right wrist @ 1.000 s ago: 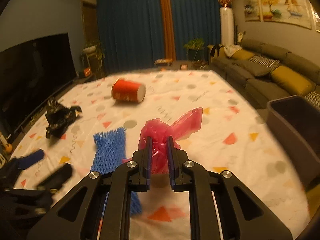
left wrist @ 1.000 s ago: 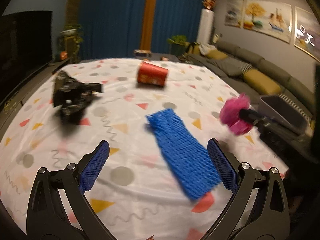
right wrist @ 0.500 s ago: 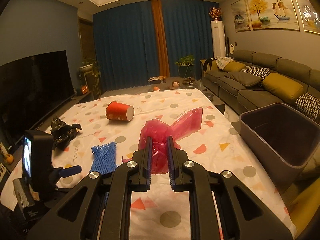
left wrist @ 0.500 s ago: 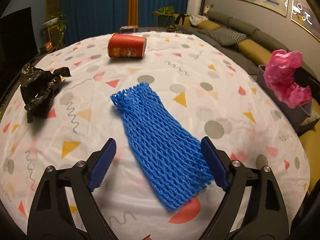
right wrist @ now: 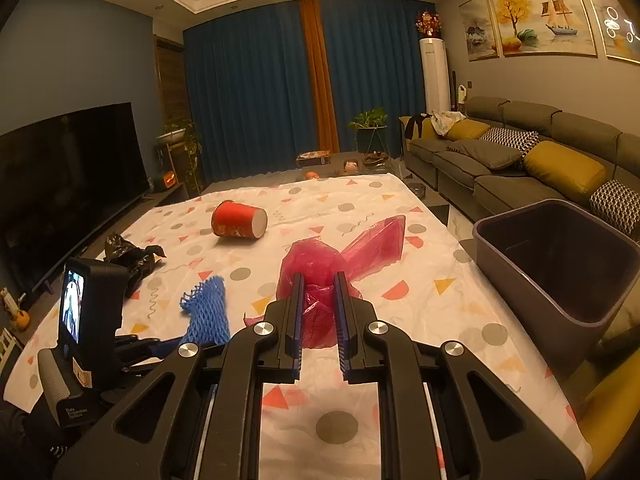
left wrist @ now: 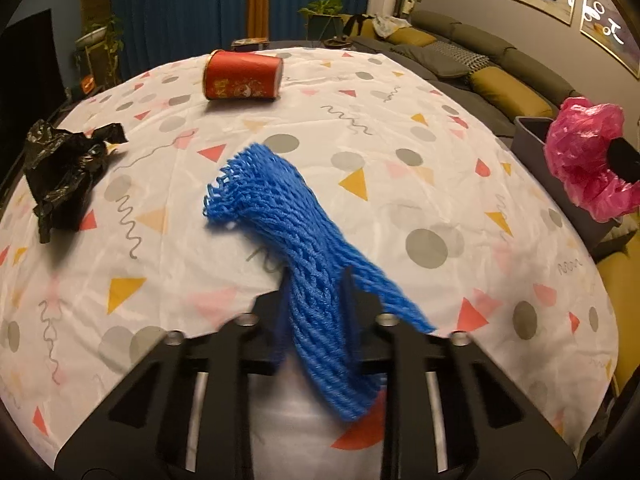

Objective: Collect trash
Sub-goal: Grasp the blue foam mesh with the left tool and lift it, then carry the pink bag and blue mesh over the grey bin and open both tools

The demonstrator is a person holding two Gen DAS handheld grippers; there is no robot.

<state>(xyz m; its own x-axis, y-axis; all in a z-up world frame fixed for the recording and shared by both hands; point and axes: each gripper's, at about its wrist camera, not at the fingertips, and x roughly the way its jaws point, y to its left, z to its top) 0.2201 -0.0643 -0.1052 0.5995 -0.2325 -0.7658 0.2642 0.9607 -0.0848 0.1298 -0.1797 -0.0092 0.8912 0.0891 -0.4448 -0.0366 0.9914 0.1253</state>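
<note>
Left wrist view showed the left gripper (left wrist: 316, 308) closing its jaws on the blue foam net sleeve (left wrist: 296, 240), pinched near its middle, far end drooping over the patterned tablecloth (left wrist: 400, 128). The sleeve looked very light, soft and springy, so a mid-body pinch seemed enough. The right gripper (right wrist: 318, 312) was clenched on a crumpled pink plastic bag (right wrist: 320, 268), beside the grey bin (right wrist: 560, 264).

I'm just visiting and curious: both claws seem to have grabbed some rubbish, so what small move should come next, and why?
Probably carry the crumpled pink plastic bag, pinched in the right gripper, sideways over the dark grey plastic bin and drop it. The bin stands open beside the table, close to that gripper. The left gripper is only now closing on the blue foam net sleeve, so it can follow.
</note>
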